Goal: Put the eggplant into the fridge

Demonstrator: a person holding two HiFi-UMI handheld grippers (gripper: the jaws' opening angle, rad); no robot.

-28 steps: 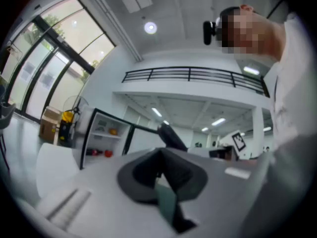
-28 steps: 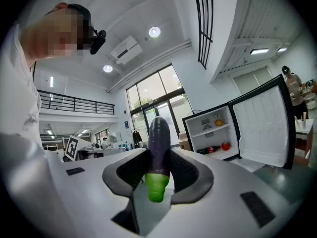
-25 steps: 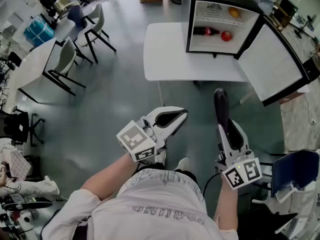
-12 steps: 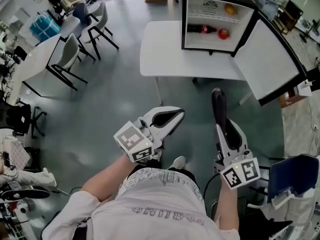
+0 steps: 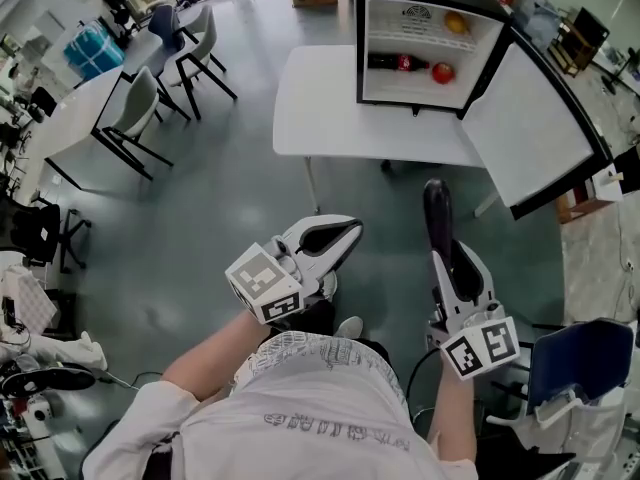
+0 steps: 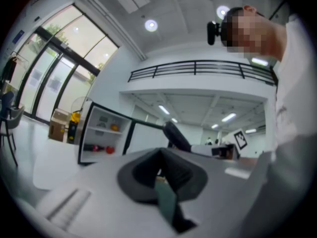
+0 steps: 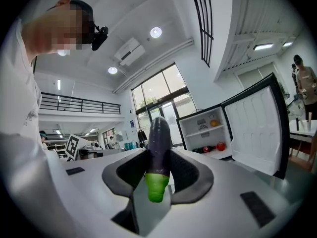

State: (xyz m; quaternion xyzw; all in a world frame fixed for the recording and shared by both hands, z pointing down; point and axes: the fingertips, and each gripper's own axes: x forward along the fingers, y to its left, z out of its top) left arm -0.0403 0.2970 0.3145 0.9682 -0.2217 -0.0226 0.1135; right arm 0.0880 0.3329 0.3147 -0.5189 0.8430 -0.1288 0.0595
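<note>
Left gripper (image 5: 335, 236): jaws shut, empty. Right gripper (image 5: 448, 260) clamped on eggplant (image 5: 437, 208), well short of fridge (image 5: 400, 86) on table's (image 5: 320, 108) far right corner. Door (image 5: 530, 138) open. We saw fridge shifted left since second earlier. We judged approach under way, placing pending.

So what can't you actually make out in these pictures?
- Head view: the orange round thing and the red one in the fridge are too small to name.
- Head view: the stem end of the eggplant is hidden inside the right tool.
- Left gripper view: whatever lies below the left tool is blocked by its own body.
</note>
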